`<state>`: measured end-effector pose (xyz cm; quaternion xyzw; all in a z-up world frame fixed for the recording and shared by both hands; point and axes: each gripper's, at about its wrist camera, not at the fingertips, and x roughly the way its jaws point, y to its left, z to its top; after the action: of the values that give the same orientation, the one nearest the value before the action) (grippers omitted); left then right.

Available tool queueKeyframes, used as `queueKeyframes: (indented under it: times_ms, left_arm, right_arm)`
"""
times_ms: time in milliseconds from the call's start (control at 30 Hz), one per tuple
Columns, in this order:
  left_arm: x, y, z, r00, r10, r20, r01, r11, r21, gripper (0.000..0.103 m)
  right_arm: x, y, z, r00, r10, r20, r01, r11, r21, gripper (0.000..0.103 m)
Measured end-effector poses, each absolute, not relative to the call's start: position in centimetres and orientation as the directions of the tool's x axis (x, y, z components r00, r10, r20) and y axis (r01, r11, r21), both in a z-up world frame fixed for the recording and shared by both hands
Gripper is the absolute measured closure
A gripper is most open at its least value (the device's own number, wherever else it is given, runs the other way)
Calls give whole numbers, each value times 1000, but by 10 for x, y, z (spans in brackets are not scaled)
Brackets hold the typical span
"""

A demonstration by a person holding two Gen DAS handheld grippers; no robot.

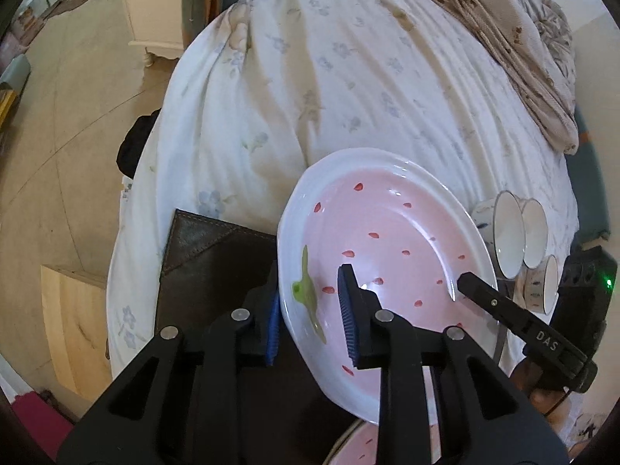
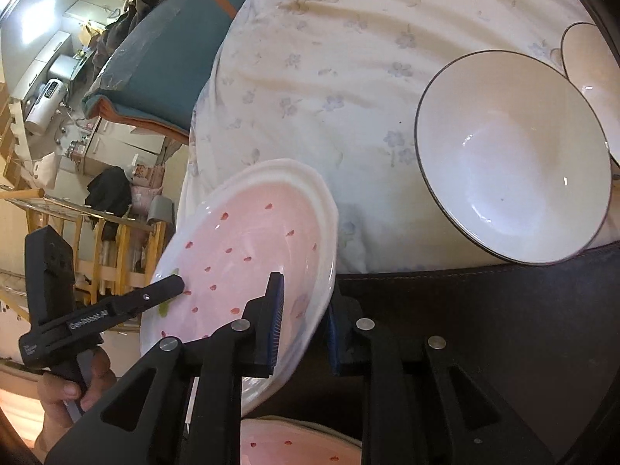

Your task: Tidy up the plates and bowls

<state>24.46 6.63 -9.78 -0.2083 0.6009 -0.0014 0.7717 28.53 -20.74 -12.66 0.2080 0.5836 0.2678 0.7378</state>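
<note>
Both tongs [image 1: 310, 310] [image 2: 302, 321] clamp pink plate [image 1: 387, 232]; right view alone shows big bowl [image 2: 511, 155].

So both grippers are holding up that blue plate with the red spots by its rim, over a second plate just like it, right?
Nearly. The plate is pink with a white rim, not blue; only the gripper pads are blue. Both wrist views show this. The rest holds: the left gripper and right gripper each clamp its rim on opposite sides, and a second plate of the same pattern lies below.
</note>
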Motion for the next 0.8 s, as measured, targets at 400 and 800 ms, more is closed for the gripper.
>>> queueKeyframes:
  times_ms: [400, 800]
  left_arm:
    - [220, 40, -70, 299, -248, -921, -172, 936, -308, 80]
    - [178, -1, -51, 297, -244, -923, -50, 962, -270, 80]
  right_arm:
    - [260, -218, -100, 210, 616, -759, -161, 787, 595, 81]
    - [206, -249, -66, 266, 587, -764, -165, 809, 564, 81]
